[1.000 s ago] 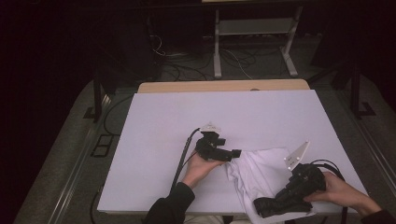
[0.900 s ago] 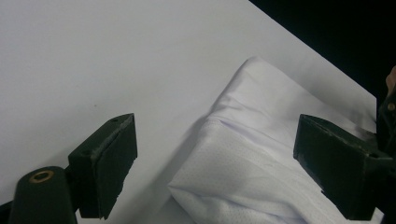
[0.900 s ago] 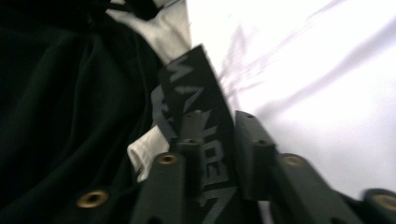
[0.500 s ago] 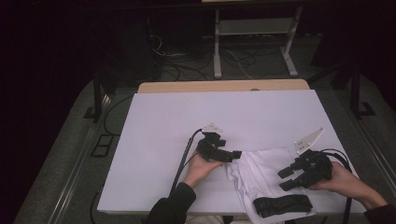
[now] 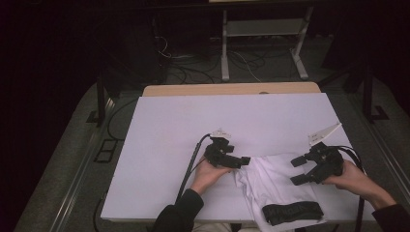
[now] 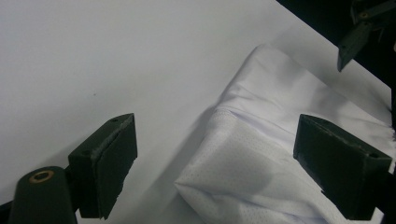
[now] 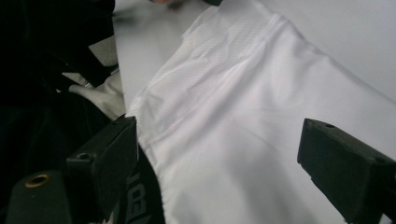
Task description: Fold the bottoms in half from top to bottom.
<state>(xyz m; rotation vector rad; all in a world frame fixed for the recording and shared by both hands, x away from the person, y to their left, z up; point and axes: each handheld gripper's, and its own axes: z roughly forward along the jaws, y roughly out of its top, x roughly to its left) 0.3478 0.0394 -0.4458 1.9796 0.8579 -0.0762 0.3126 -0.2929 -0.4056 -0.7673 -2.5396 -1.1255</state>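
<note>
Crumpled white mesh-fabric garment with black waistband (image 5: 273,186) sits lower right of high view, on white table (image 5: 193,125); left gripper (image 5: 240,162) jaws wide apart, empty, garment edge just ahead between them; right gripper (image 5: 300,170) also spread, empty, hovering over cloth's right side; left nearer.

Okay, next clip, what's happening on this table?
A person sits at a white table with a two-jaw gripper in each hand, working on a white garment with a black waistband that lies crumpled near the front edge. The left gripper is at the cloth's left edge, jaws open, nothing clamped. The right gripper hovers at the cloth's right side, also open and empty. Neither has taken hold of the cloth at this moment.
</note>
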